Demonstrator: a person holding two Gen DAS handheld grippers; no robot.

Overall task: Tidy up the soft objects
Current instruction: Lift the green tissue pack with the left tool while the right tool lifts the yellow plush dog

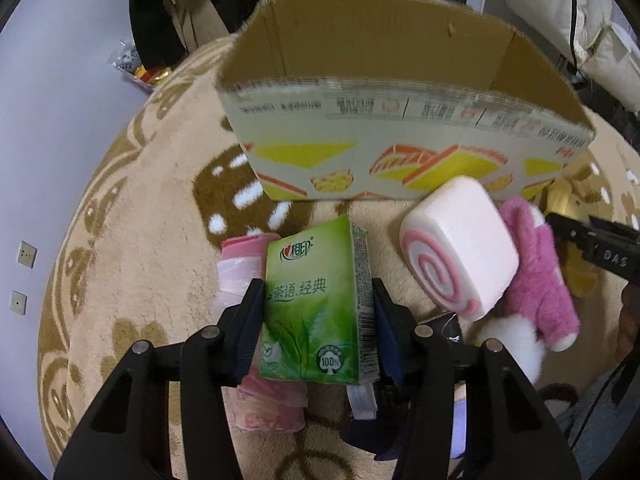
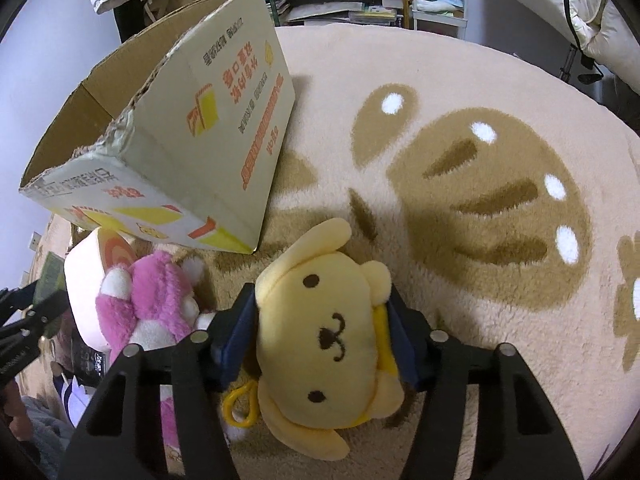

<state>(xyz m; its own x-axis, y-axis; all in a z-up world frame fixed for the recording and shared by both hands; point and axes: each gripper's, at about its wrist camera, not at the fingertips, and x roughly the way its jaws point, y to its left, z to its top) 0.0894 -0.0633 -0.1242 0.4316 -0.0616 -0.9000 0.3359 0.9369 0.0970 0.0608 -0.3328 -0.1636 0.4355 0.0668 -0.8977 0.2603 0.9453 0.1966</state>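
We see the left gripper [image 1: 318,308] with its fingers clamped on a glossy green tissue pack [image 1: 316,304] printed "100%". The right gripper [image 2: 322,330] squeezes a plush yellow dog [image 2: 320,328] over the fluffy beige rug [image 2: 440,80]. Between them lie a pink swirl-roll cushion [image 1: 460,248] and a shaggy pink toy [image 1: 536,276]. Beyond stands an open cardboard box [image 1: 400,140].

The right hand-held gripper [image 2: 322,330] squeezes a yellow dog toy [image 2: 326,332] from both sides. The toy lies on a fluffy rug [image 2: 460,92]. At nine o'clock sits a pink plush toy [image 2: 156,300], touching a pink swirl cushion [image 2: 86,280]. At ten o'clock stands an open cardboard box [image 2: 224,132].
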